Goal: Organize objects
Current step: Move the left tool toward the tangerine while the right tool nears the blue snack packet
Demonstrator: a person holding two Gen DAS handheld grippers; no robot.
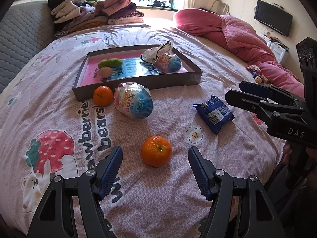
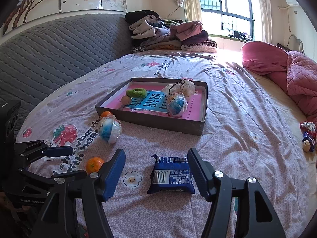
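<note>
A tangerine lies on the patterned bedsheet between the wide-apart fingers of my left gripper, and neither pad touches it. My right gripper stands open around a blue snack packet, which rests flat on the sheet close to the right pad. A shallow brown box tray holds a green hair tie, a small brown nut-like ball, a wrapped toy egg and a white pouch. Against the tray's front wall sit a second tangerine and another wrapped egg.
Folded clothes are stacked at the head of the bed by the grey padded headboard. A pink quilt is bunched along the right side. Small oddments lie at the bed's right edge.
</note>
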